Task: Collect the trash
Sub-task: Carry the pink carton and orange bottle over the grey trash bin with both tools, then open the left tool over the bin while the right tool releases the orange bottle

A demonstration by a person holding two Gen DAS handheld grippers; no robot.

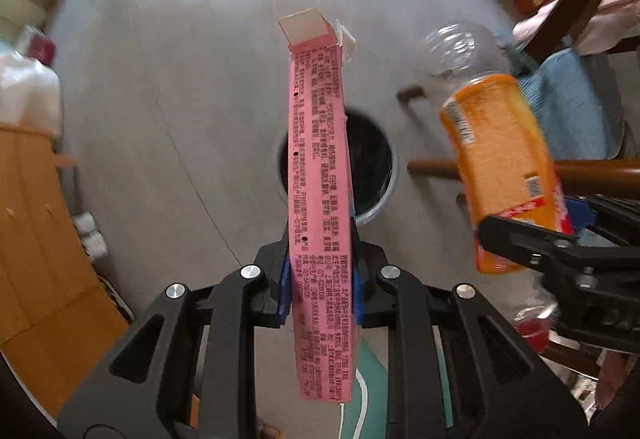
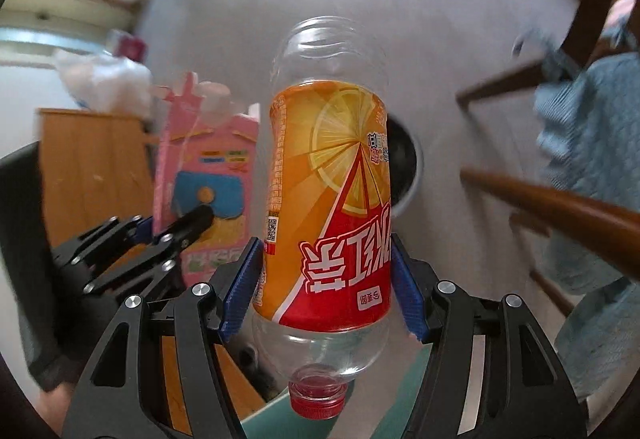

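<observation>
My left gripper (image 1: 320, 259) is shut on a flat pink carton (image 1: 318, 175), seen edge-on and pointing away from me. Below it stands a round bin with a dark liner (image 1: 370, 159) on the grey floor. My right gripper (image 2: 326, 271) is shut on an empty plastic bottle (image 2: 328, 175) with an orange and red label, held cap down, red cap toward me. The bottle (image 1: 500, 167) and right gripper (image 1: 532, 243) show at the right of the left wrist view. The carton (image 2: 208, 175) and left gripper (image 2: 188, 223) show at the left of the right wrist view. The bin (image 2: 404, 163) is partly hidden behind the bottle.
A wooden cabinet (image 1: 36, 239) stands at the left with a white bag (image 1: 28, 87) on top. Wooden chair legs and rails (image 1: 592, 169) and a blue cloth (image 1: 576, 107) are at the right. The grey floor (image 1: 180, 99) spreads around the bin.
</observation>
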